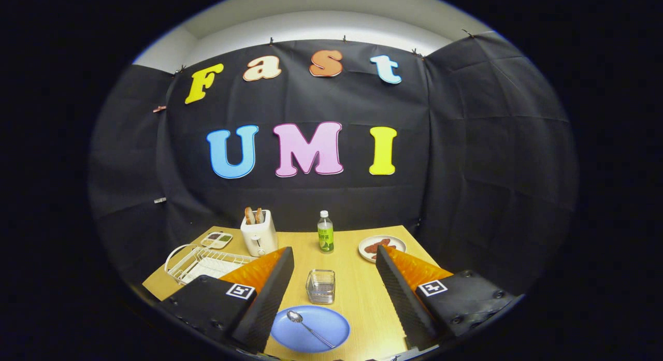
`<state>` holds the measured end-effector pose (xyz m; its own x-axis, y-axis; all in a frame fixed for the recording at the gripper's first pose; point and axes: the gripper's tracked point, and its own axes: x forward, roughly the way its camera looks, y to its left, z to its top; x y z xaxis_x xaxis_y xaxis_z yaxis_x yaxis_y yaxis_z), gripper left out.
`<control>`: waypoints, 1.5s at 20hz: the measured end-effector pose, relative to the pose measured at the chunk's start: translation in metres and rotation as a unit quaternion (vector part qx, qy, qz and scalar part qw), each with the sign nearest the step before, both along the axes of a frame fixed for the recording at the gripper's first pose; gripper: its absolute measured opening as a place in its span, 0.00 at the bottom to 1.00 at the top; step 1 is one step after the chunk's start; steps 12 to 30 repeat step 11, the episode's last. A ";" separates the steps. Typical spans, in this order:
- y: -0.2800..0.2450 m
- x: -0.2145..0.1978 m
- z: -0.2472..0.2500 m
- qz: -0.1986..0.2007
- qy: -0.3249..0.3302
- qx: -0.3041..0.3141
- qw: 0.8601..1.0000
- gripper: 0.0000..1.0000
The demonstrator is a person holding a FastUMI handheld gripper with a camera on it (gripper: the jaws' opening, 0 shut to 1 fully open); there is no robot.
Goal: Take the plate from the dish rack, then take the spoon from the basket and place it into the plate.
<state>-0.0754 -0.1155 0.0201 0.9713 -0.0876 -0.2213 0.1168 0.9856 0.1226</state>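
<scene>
Between the two spread fingers of the gripper point(331, 293), a round blue plate point(311, 328) lies flat on the pale wooden table point(362, 293), and the spoon point(309, 326) rests inside it, bowl toward the fingers' far end, slim handle angled across the smooth surface. The jaws stand wide apart and hold nothing, which suggests the spoon has been let go and the task is as good as done. Just beyond the plate sits the small wire-mesh basket point(320, 286), square and see-through. The white wire dish rack point(202, 262) stands off to the left, near a boxy white toaster point(259, 235). A clear green-labelled bottle point(325, 232) and a food plate point(382, 247) sit farther back.
</scene>
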 end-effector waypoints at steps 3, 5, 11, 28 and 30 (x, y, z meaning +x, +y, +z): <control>-0.005 -0.020 -0.010 -0.022 0.015 -0.003 1.000 0.98; -0.004 -0.021 -0.017 -0.030 0.022 0.005 0.999 0.98; 0.005 0.013 -0.012 -0.011 0.005 0.033 0.999 0.98; 0.005 0.013 -0.012 -0.011 0.005 0.033 0.999 0.98; 0.005 0.013 -0.012 -0.011 0.005 0.033 0.999 0.98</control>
